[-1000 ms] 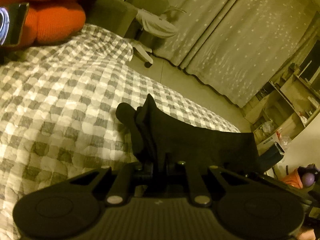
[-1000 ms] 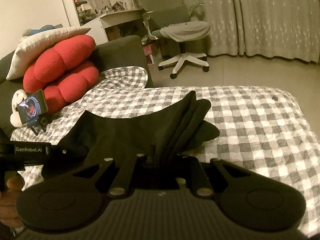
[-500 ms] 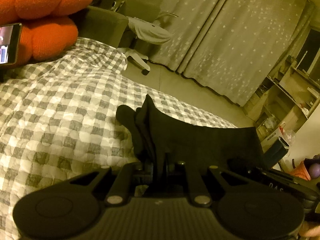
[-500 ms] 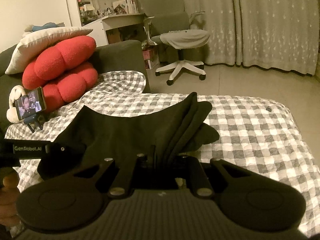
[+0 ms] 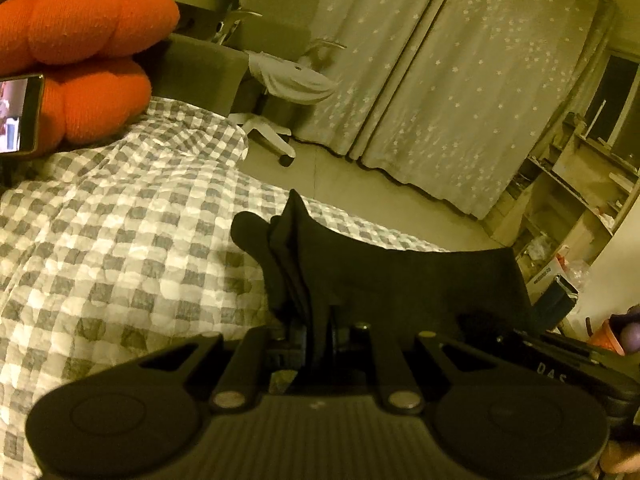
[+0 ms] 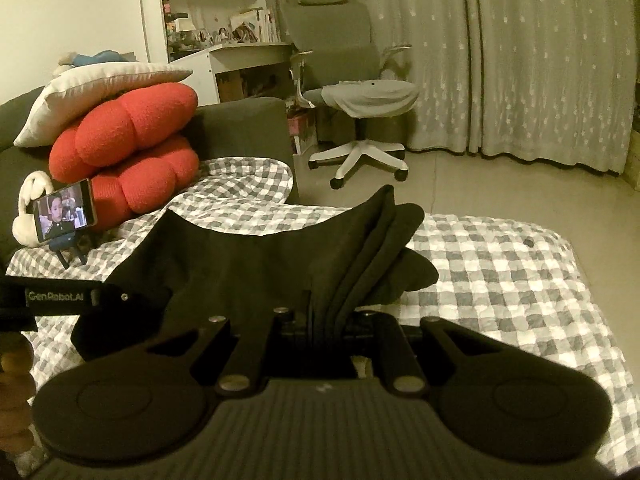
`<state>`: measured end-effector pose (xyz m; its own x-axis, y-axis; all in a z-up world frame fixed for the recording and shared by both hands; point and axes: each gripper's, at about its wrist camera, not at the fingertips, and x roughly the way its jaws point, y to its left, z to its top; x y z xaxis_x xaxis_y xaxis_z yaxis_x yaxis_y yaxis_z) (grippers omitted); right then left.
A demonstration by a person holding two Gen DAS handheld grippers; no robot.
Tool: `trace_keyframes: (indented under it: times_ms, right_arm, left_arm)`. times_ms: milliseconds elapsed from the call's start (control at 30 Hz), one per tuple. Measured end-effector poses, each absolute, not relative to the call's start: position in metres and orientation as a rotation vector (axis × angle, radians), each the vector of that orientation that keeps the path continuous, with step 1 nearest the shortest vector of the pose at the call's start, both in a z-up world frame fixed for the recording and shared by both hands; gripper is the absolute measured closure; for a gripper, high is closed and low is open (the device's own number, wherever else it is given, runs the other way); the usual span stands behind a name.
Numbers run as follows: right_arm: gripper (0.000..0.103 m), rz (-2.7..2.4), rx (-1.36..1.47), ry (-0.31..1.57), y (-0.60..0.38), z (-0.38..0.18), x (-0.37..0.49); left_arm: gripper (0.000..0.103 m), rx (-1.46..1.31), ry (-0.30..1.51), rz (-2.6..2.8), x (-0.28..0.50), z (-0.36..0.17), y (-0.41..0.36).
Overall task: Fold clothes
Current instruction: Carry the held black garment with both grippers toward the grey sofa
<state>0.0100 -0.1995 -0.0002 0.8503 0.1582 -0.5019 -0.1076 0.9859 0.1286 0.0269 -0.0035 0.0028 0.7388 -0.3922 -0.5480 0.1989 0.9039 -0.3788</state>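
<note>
A black, soft fabric garment (image 6: 256, 264) hangs stretched between the two grippers above the bed, its upper edge sagging in a shallow curve from one pinched corner to the other. The right gripper (image 6: 324, 320) is clenched on one bunched end of the cloth, which rises from between the fingers in several pleated folds to a pointed tip with a rounded flap beside it. The left gripper (image 5: 316, 328) is likewise clamped on the opposite bunched end (image 5: 296, 256), folds standing up from between its fingers, while the rest of the cloth runs off to the right of that view toward the other tool. In the right wrist view the left tool shows at the left edge as a black bar with a white printed label (image 6: 60, 297), and fingers of the hand holding it (image 6: 16, 396) show below it. Under the garment lies a grey and white checked quilted bed cover (image 6: 500, 264), wrinkled near the head end. There, a stack of lumpy red cushions (image 6: 132, 152) carries a white pillow (image 6: 96, 96), and a phone with a lit screen (image 6: 64, 210) stands on a small holder in front. Behind are a dark sofa back (image 6: 240, 124), a grey office chair on a white star base (image 6: 352, 92), and pale dotted curtains (image 6: 520, 56) reaching the floor.
</note>
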Motion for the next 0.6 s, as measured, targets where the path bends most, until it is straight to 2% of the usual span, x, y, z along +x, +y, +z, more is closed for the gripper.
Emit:
trace_keyframes:
  times_ms: [600]
  right_arm:
    - [0.090,0.130,0.064,0.499,-0.190,0.007,0.002]
  left_arm:
    - [0.093,-0.293,0.625,-0.340,0.013,0.013,0.001]
